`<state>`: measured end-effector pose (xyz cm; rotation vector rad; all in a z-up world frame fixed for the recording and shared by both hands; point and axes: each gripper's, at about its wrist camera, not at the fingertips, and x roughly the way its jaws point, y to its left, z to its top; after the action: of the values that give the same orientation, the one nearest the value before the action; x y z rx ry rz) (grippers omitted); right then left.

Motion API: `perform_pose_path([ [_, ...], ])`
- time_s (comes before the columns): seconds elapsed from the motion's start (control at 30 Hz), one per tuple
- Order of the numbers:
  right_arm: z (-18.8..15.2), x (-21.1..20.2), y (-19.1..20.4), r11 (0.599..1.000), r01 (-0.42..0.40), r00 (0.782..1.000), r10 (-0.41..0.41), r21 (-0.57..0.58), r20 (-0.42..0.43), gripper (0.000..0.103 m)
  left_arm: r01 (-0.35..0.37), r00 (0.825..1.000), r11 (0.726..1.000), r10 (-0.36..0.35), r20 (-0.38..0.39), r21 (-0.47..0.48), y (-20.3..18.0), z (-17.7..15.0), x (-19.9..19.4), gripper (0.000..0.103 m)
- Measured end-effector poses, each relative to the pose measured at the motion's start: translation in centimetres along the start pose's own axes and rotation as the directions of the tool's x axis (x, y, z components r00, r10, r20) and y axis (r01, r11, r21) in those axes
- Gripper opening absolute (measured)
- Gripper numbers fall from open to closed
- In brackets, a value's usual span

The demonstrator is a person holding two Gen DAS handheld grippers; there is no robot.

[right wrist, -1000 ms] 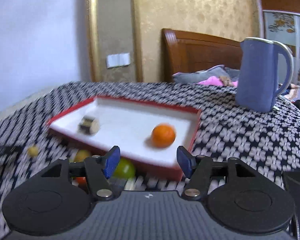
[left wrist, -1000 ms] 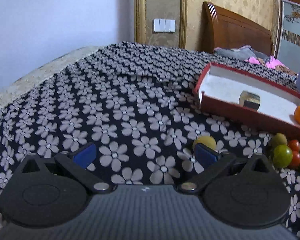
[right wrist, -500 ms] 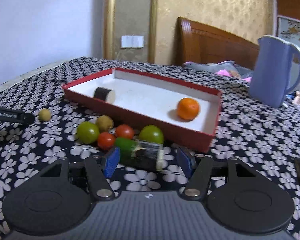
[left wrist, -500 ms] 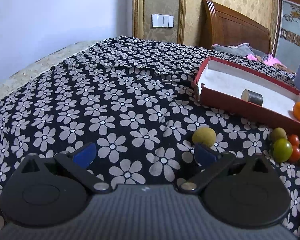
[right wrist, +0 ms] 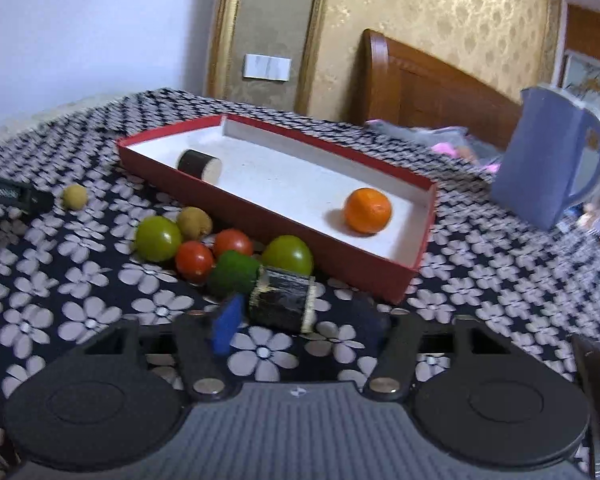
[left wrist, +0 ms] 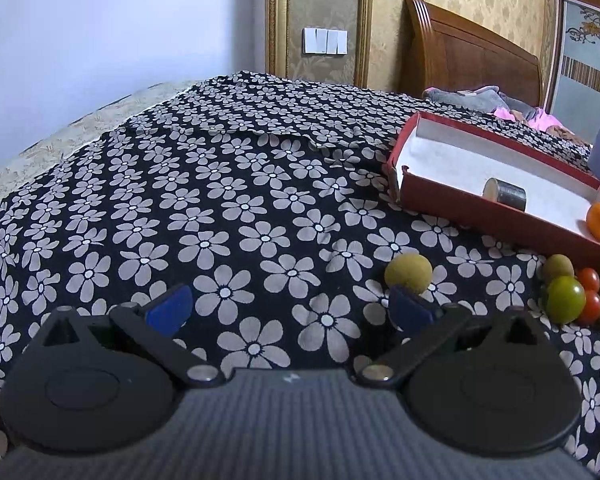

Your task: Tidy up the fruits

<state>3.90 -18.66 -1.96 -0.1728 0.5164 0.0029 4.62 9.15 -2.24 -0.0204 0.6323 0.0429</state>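
A red box (right wrist: 268,216) with a white inside holds an orange (right wrist: 367,210) and a dark roll (right wrist: 199,164); it also shows in the left wrist view (left wrist: 460,208). In front of it lie two green tomatoes (right wrist: 158,238), two red tomatoes (right wrist: 194,261), a brown fruit (right wrist: 195,221), a fuzzy green fruit (right wrist: 233,273) and a second dark roll (right wrist: 282,300). My right gripper (right wrist: 296,326) is open, its fingers on either side of that roll. A small yellow-brown fruit (left wrist: 408,273) lies alone just beyond my open left gripper (left wrist: 290,312), near its right finger.
A blue jug (right wrist: 552,160) stands to the right of the box. The flowered cloth (left wrist: 220,208) covers the table, whose edge falls away at the left. A wooden headboard (right wrist: 428,80) and bedding lie behind. The left gripper shows at the left edge of the right view (right wrist: 12,196).
My right gripper has drawn back from the box and come down over the fruits, now astride the dark roll. My left gripper has edged back from the yellow-brown fruit.
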Motion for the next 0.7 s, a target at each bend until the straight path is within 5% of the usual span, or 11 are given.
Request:
perform_pose_path([
  [0.07,0.1,0.2,-0.6,0.998,-0.053,0.999,0.053,0.036,-0.008,0.032,0.0,1.0,1.0,0.0,0.0,-0.001,0.0,0.0,0.0,0.103],
  [0.33,-0.5,-1.5,-1.7,0.987,-0.071,0.997,0.066,0.143,0.04,0.03,0.034,0.999,0.999,-0.034,-0.009,0.027,0.3,0.2,-0.2,0.103],
  [0.5,-1.0,-4.0,-2.2,0.983,-0.076,0.993,0.059,0.167,0.103,0.03,0.134,0.99,0.971,-0.139,0.013,0.197,-1.5,0.3,-1.7,0.103],
  [0.7,-1.8,-4.1,-2.4,0.974,-0.101,0.99,0.079,0.202,0.117,0.03,0.057,0.994,0.947,-0.084,0.071,0.316,-5.1,1.5,-1.5,0.103],
])
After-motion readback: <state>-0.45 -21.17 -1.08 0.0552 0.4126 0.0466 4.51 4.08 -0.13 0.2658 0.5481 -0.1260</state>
